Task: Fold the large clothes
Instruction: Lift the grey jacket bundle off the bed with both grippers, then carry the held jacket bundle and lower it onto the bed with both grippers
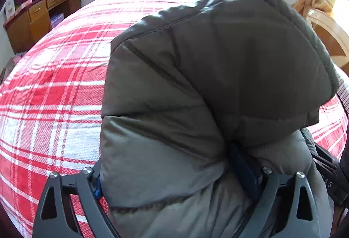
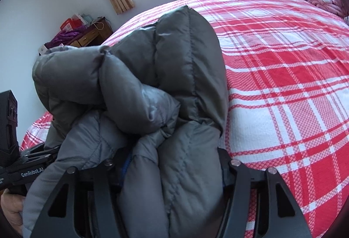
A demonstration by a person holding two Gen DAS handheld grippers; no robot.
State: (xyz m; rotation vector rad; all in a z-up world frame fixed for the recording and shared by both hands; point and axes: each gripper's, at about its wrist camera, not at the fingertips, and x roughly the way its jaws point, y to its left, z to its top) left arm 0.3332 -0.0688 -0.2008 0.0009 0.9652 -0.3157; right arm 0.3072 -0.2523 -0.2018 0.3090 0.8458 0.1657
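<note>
Two grippers lift a bulky grey padded jacket (image 1: 196, 85) bunched above the red plaid bed (image 1: 54, 85), apparently to carry its fold over: left gripper (image 1: 178, 181) and right gripper (image 2: 172, 170) each clamp thick folds.

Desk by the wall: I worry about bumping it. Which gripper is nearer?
Left. The desk stands across the bed, off the left gripper's left side. The right gripper grips the jacket farther right, with the left gripper between it and the desk.
</note>
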